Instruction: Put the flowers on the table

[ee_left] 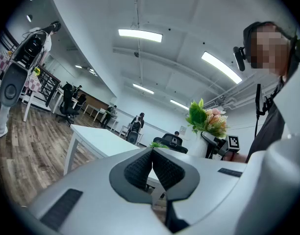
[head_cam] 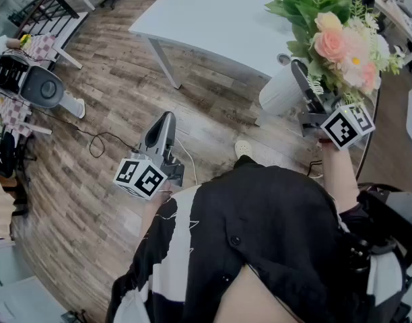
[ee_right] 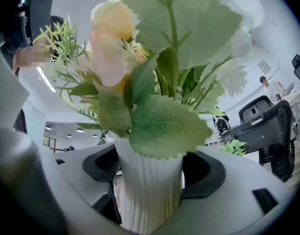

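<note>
Your vase (ee_right: 147, 190) is white, matt and finely ribbed. Its flowers (head_cam: 334, 36) look like cloth, with dull veined leaves. The table (head_cam: 213, 19) top is smooth matt white, the floor (head_cam: 91, 180) grainy wood plank. Your left gripper (ee_left: 152, 155) is matt grey plastic, with black knurled pads (ee_left: 137, 173).

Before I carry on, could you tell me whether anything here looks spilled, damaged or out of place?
Nothing stands out. The right tool grips the white ribbed vase, the flowers in it look intact, and nothing has spilled on the wooden floor.
</note>
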`<move>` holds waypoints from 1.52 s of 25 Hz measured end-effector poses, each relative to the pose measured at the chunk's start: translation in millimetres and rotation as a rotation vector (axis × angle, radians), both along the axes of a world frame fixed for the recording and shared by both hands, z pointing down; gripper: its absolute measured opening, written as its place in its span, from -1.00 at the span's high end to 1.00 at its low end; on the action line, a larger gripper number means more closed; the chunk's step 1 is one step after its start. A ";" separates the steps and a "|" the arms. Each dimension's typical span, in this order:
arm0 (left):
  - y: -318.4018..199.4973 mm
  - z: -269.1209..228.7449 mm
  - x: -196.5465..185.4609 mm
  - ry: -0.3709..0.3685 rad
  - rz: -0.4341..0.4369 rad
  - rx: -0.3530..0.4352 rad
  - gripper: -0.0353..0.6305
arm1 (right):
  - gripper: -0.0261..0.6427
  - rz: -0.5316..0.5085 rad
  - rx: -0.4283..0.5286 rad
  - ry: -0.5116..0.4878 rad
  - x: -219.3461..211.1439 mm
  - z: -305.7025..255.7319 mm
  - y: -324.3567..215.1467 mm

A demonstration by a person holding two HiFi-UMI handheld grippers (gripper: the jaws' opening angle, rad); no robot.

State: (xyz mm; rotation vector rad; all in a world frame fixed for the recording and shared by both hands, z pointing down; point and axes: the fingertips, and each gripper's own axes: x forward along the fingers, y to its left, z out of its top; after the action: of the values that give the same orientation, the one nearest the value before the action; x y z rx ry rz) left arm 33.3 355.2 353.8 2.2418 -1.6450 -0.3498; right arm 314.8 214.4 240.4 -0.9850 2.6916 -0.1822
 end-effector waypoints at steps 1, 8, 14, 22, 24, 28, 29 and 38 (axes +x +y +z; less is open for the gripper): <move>-0.9 0.5 -0.4 0.002 -0.001 0.000 0.85 | -0.18 -0.002 0.000 0.001 -0.5 0.2 -0.1; -17.7 13.5 2.8 0.008 0.013 -0.009 0.85 | -0.18 0.001 -0.007 -0.012 3.1 9.4 -13.6; -44.5 14.1 7.5 -0.001 0.026 -0.017 0.85 | -0.18 0.004 -0.013 -0.038 8.1 14.1 -39.3; -161.2 -9.3 -8.4 0.004 0.022 0.003 0.85 | -0.18 -0.017 -0.045 -0.032 -12.8 -2.6 -157.3; -183.0 -13.3 -10.2 0.007 0.023 0.012 0.85 | -0.18 -0.024 -0.047 -0.039 -14.5 -8.7 -178.1; -217.2 -31.9 -15.3 0.011 0.018 0.049 0.85 | -0.18 -0.078 -0.012 -0.055 -20.1 -34.0 -203.5; -221.8 -36.0 -12.3 0.009 0.020 0.060 0.85 | -0.18 -0.092 0.003 -0.065 -17.4 -40.2 -205.2; -265.9 -11.5 -2.2 0.011 -0.001 0.048 0.85 | -0.18 -0.094 0.020 -0.053 -18.4 -20.4 -261.2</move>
State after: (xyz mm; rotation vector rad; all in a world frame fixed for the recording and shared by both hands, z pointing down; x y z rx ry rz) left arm 31.1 89.3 342.4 2.2696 -1.6484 -0.4053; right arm 296.4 -46.8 220.1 -0.8367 2.6881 -0.1967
